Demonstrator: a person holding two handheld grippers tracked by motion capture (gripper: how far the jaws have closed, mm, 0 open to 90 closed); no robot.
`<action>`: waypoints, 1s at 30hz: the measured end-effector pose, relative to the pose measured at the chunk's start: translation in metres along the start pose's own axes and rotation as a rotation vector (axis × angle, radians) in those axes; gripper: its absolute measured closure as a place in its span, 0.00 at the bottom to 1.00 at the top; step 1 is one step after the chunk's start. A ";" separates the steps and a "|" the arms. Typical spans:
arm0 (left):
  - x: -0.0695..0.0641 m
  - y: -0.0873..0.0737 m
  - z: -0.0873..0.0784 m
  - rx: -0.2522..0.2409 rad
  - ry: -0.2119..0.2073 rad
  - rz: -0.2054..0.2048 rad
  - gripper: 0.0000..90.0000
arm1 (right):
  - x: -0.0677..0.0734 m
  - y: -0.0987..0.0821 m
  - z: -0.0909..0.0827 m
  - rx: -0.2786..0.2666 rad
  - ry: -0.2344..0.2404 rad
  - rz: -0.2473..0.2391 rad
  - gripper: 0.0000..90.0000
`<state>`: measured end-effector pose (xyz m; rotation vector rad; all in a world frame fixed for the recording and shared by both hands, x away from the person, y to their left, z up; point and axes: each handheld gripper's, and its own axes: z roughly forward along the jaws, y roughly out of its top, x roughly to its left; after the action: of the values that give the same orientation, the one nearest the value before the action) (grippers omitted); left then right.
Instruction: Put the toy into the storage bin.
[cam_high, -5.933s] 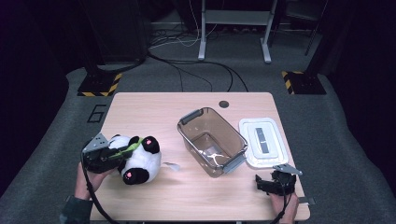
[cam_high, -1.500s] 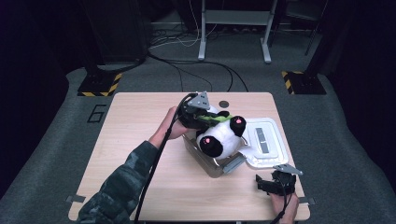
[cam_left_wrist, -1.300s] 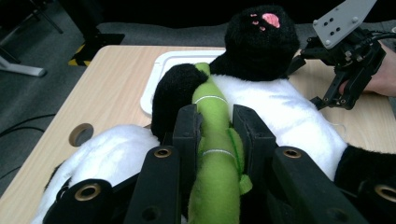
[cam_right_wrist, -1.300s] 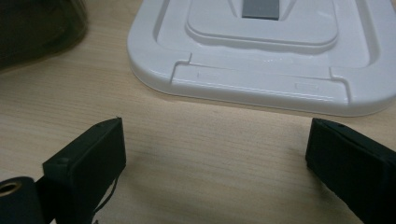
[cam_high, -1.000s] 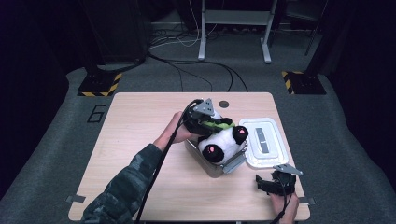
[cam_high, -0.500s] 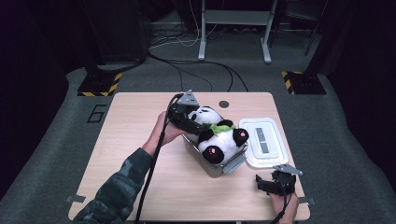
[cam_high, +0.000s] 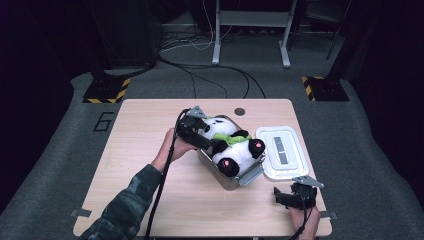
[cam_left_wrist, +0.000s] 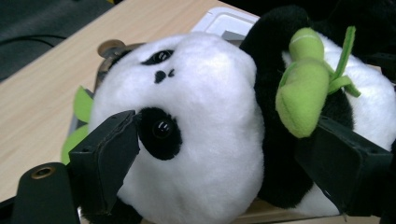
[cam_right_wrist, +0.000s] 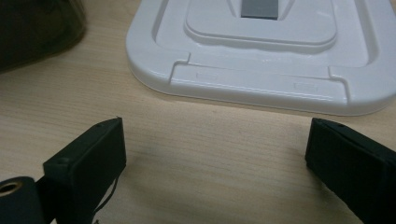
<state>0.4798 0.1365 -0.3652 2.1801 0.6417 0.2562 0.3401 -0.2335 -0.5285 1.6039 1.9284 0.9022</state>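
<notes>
A black-and-white plush panda (cam_high: 232, 145) with a green bamboo sprig lies in the clear plastic container (cam_high: 240, 181) at mid-table, its head toward the far left corner. My left gripper (cam_high: 212, 142) reaches in from the left. In the left gripper view its jaws have just been opening and stand wide on either side of the panda's head (cam_left_wrist: 201, 116), no longer squeezing it. My right gripper (cam_high: 282, 197) rests near the table's front right edge, open and empty (cam_right_wrist: 217, 126), facing the white lid (cam_right_wrist: 261, 56).
The white lid (cam_high: 280, 152) lies flat just right of the container. A small dark round disc (cam_high: 240, 111) sits in the tabletop near the far edge. Bare wood lies to the left and in front of the container.
My left gripper brought the panda from the table's left side over the container, set it down inside, opened its jaws and drew slightly back to the left. The right gripper has stayed put.
</notes>
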 end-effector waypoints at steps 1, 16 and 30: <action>-0.002 0.002 -0.002 -0.012 0.000 0.003 0.16 | 0.000 0.000 0.000 -0.001 0.000 -0.003 0.05; -0.039 0.018 0.015 -0.002 0.000 0.080 0.14 | -0.001 0.000 0.000 -0.001 0.000 0.001 0.05; -0.036 0.009 0.012 -0.009 -0.016 0.047 0.13 | -0.001 0.000 0.000 -0.002 0.002 0.001 0.05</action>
<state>0.4573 0.1051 -0.3651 2.1889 0.5796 0.2662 0.3403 -0.2341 -0.5285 1.6033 1.9282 0.9059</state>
